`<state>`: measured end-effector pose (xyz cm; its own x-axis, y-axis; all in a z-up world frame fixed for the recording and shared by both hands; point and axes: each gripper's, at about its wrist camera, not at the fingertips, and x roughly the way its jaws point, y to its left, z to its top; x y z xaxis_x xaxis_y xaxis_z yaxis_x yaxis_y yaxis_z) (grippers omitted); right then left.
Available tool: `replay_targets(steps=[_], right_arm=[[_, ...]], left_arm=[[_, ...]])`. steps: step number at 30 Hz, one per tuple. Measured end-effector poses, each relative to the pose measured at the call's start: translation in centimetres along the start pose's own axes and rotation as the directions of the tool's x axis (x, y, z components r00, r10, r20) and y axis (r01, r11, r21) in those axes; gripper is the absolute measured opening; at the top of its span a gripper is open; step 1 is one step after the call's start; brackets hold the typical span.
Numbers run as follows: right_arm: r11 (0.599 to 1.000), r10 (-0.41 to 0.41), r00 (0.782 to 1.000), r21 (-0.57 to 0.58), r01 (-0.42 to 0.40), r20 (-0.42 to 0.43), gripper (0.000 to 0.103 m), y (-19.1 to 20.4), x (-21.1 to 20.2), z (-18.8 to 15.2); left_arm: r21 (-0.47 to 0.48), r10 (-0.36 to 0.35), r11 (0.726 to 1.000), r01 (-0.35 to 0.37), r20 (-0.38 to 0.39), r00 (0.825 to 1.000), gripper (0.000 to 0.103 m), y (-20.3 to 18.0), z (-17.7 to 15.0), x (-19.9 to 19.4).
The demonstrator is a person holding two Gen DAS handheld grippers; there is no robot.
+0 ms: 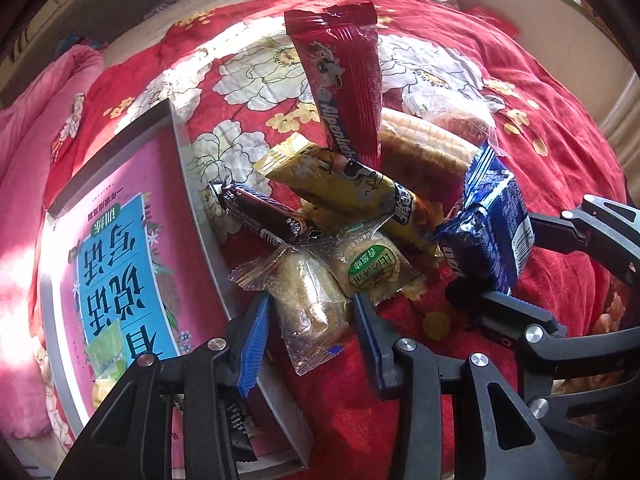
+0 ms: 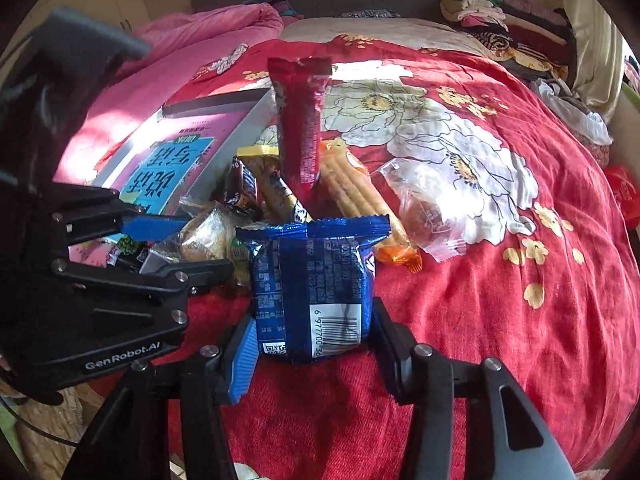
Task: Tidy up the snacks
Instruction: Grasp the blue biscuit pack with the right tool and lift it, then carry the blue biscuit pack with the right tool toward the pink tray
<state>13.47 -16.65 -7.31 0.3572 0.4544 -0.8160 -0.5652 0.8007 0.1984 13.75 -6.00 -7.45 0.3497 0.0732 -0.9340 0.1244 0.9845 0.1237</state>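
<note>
A pile of snacks lies on the red floral bedspread (image 1: 540,120): a red Alpenliebe stick pack (image 1: 346,84) standing up, a yellow bar (image 1: 352,190), a dark chocolate bar (image 1: 262,216), a green-label biscuit (image 1: 370,266). My left gripper (image 1: 310,320) is shut on a clear-wrapped cake (image 1: 310,304). My right gripper (image 2: 314,332) is shut on a blue cookie pack (image 2: 316,284), also in the left wrist view (image 1: 486,220).
A grey tray (image 1: 200,216) holding a pink and blue book (image 1: 120,264) and small sweets lies left of the pile. An orange cracker pack (image 2: 360,200) and a clear-wrapped pastry (image 2: 424,208) lie right. Pink quilt (image 2: 180,40) and clothes behind.
</note>
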Motion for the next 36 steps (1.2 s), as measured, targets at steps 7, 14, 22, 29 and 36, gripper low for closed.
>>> replay_targets(steps=[7, 14, 22, 29, 36], right_arm=[[0.997, 0.043, 0.999, 0.06, -0.044, 0.026, 0.051, -1.1, -0.6, 0.4], [0.994, 0.058, 0.995, 0.091, -0.065, 0.086, 0.051, -1.5, -2.0, 0.6], [0.992, 0.062, 0.991, 0.103, -0.074, 0.115, 0.051, -1.7, -2.4, 0.8], [0.994, 0.06, 0.991, 0.088, -0.071, 0.122, 0.051, -1.4, -2.4, 1.0], [0.994, 0.057, 0.991, 0.084, -0.067, 0.121, 0.051, -1.3, -2.3, 1.0]], left_arm=[[-0.107, -0.127, 0.985, 0.133, 0.059, 0.99, 0.038, 1.9, -0.4, 0.2], [-0.159, -0.205, 0.963, 0.22, 0.103, 0.973, 0.036, 2.8, -1.0, -0.4], [-0.174, -0.262, 0.944, 0.282, 0.128, 0.956, 0.036, 3.0, -2.0, -1.4], [-0.184, -0.289, 0.931, 0.316, 0.161, 0.944, 0.036, 3.5, -2.6, -3.1], [-0.186, -0.302, 0.922, 0.339, 0.203, 0.932, 0.036, 4.0, -2.8, -4.5]])
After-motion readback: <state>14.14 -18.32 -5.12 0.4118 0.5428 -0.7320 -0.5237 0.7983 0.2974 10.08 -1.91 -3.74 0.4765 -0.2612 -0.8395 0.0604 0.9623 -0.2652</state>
